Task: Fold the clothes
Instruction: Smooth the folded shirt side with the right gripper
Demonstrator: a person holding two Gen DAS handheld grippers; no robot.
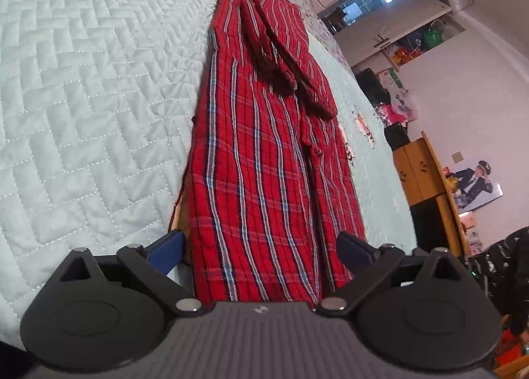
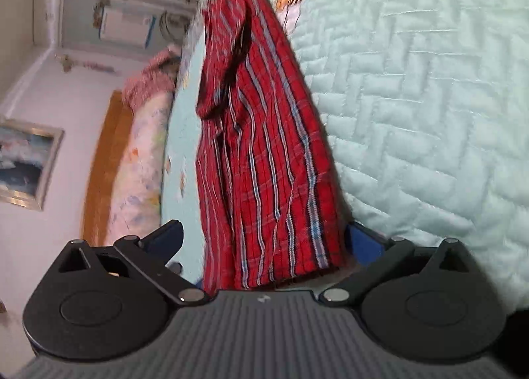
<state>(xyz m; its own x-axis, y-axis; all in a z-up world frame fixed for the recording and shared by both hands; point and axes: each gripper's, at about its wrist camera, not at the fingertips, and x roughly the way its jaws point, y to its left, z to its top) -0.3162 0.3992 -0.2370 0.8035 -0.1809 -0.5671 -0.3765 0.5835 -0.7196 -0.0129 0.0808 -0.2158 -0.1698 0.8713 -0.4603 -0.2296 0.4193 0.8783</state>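
Note:
A red plaid garment (image 1: 264,147) lies folded into a long narrow strip on the pale green quilted bedspread (image 1: 82,98). Its sleeves and a dark collar part are bunched on top towards the far end. My left gripper (image 1: 261,241) is open, its blue-padded fingers (image 1: 170,248) standing either side of the strip's near end without pressing it. In the right wrist view the same garment (image 2: 261,147) runs away from the other end. My right gripper (image 2: 264,230) is open too, and the cloth's hem lies loose between its wide jaws. This view is blurred.
The bed's edge runs along the right of the left wrist view, with a wooden cabinet (image 1: 420,174) and cluttered shelves beyond it. In the right wrist view a patterned pillow (image 2: 142,160), a wooden headboard (image 2: 102,164) and a framed picture (image 2: 26,164) are on the left.

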